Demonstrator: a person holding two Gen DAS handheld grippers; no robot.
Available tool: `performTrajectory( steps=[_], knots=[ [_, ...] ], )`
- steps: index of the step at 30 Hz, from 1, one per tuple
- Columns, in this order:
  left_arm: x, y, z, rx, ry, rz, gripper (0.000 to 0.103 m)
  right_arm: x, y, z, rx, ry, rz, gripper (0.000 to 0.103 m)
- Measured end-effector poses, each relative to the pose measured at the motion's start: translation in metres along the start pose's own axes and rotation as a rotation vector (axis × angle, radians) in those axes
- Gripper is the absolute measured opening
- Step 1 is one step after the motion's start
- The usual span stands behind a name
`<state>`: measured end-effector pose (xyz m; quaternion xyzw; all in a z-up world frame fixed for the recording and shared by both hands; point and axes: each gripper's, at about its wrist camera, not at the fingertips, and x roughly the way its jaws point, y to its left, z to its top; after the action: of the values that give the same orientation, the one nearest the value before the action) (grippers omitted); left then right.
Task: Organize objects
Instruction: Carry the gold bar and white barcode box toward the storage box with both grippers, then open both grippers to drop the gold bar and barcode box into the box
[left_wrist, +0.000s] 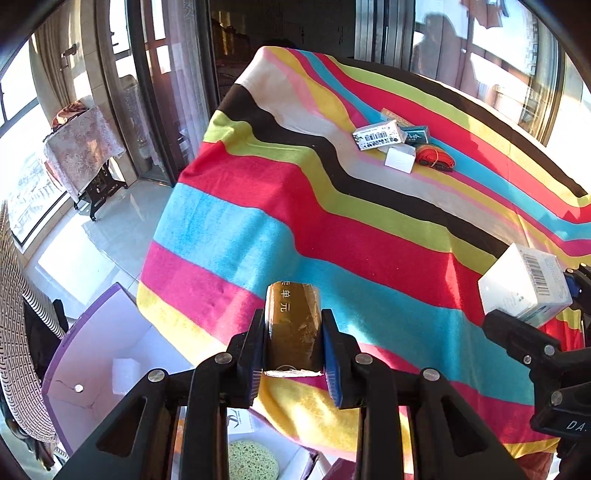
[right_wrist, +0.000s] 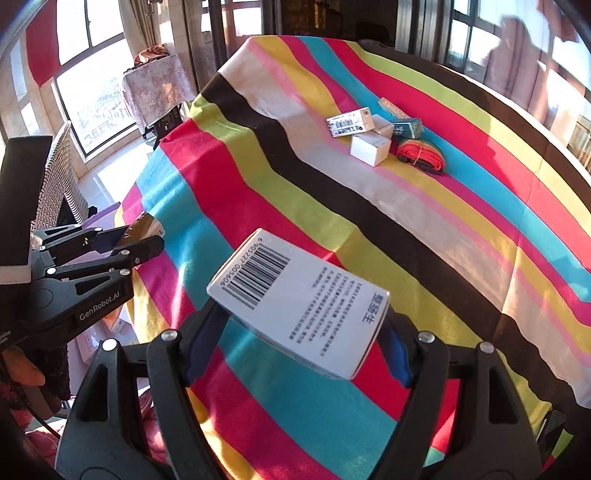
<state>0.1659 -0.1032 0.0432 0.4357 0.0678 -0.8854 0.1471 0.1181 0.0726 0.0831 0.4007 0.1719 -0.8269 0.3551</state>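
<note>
Two grippers are both loaded: the left gripper (left_wrist: 293, 334), at the bottom centre of its own view, is clenched on a brown glossy packet (left_wrist: 293, 326) with pale printed characters, its blue-padded fingers (left_wrist: 332, 363) pressing the packet's two long sides; in the right wrist view the same packet (right_wrist: 142, 227) pokes out at the left edge. The right gripper (right_wrist: 299, 336) grasps a white barcode box (right_wrist: 299, 302) by its side walls, tilted, with the barcode toward the upper left and small printed text across its face; from the left wrist view this box (left_wrist: 524, 286) sits at the right edge. Both are held above the near part of a striped cloth (left_wrist: 332, 229) in red, blue, yellow, green, black and white that covers the table. Far up the cloth, right of centre, lies a cluster: a white labelled box (right_wrist: 349, 122) with a barcode, a plain white box (right_wrist: 369, 147) just beside it, a dark teal box (right_wrist: 408, 129), and an orange strap bundle (right_wrist: 421, 153). In the lower left of the left wrist view, below the table edge, stands an open purple-edged carton (left_wrist: 92, 354), and a green sponge (left_wrist: 251, 459) shows at the bottom.
</note>
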Motion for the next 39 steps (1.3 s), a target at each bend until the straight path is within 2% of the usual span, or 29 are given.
performTrajectory(
  steps=[10, 18, 21, 30, 39],
  knots=[
    [-0.038, 0.098, -0.04, -0.143, -0.015, 0.077, 0.029, 0.001, 0.084, 0.003, -0.131, 0.004, 0.137, 0.078],
    [-0.041, 0.161, -0.074, -0.25, 0.02, 0.154, 0.029, 0.009, 0.164, -0.003, -0.303, 0.045, 0.244, 0.078],
    [-0.039, 0.177, -0.082, -0.281, 0.028, 0.176, 0.029, 0.014, 0.191, -0.009, -0.376, 0.068, 0.273, 0.078],
    [-0.036, 0.215, -0.101, -0.342, 0.047, 0.243, 0.03, 0.033, 0.249, -0.022, -0.548, 0.112, 0.27, 0.078],
    [-0.037, 0.228, -0.107, -0.377, 0.048, 0.285, 0.031, 0.042, 0.275, -0.028, -0.609, 0.124, 0.286, 0.079]
  ],
)
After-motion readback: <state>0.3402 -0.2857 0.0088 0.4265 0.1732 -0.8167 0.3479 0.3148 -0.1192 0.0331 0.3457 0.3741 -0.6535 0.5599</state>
